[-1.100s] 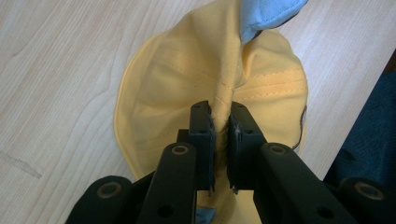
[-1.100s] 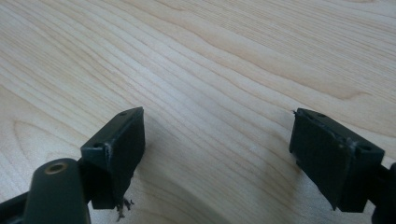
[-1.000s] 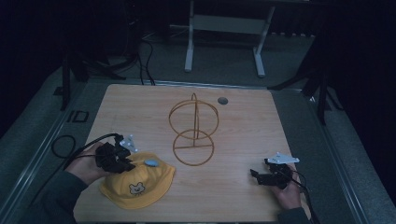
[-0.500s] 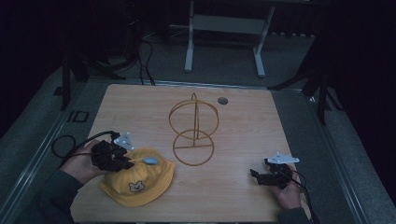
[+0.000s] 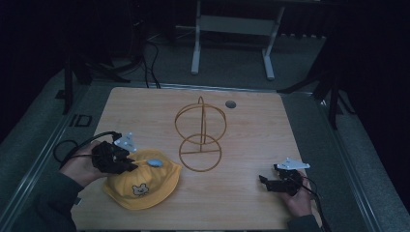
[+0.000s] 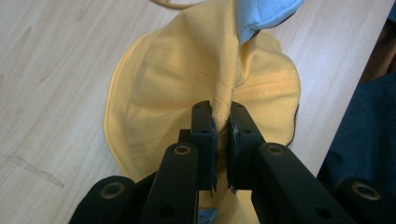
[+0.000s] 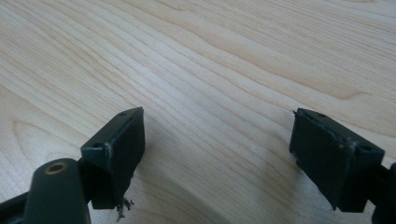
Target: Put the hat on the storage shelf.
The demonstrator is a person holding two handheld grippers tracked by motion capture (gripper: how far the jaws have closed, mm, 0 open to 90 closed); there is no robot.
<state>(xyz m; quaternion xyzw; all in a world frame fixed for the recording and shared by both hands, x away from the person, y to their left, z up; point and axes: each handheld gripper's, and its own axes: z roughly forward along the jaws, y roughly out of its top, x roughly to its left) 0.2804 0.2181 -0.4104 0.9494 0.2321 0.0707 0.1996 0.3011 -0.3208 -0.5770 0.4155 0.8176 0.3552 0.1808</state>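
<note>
- High view: the left gripper (image 5: 126, 162) is sitting at the left edge of the yellow hat (image 5: 141, 183), lower and more over the crown than a second ago, when it was hovering just up and left of it. The hat is lying on the table (image 5: 251, 130) near its front left corner, bear face towards the person, with a pale blue patch (image 5: 154, 163) on the crown. Its crown is looking pulled up towards the gripper, so I am judging that the grasp has just been made and the lift is the step coming next.
- High view: the wire stand (image 5: 200, 135) is standing upright in the middle of the table, just beside the hat's right rim but apart from it; it is looking like the place where the hat is going. The right gripper (image 5: 271, 181) is resting near the front right corner, well apart from both, where it also was a second ago.
- Left gripper view: the jaws are nearly closed, pinching a raised fold of the hat's yellow cloth (image 6: 223, 84) between the pads. The fold is running up from the jaws towards the blue patch (image 6: 264, 14), and the rest of the hat is spreading flat on the wood.
- Right gripper view: the jaws are standing wide apart, holding nothing, with bare wood (image 7: 219, 93) between them; the fingertips are sitting close to the tabletop, though I cannot tell whether they are touching it.
</note>
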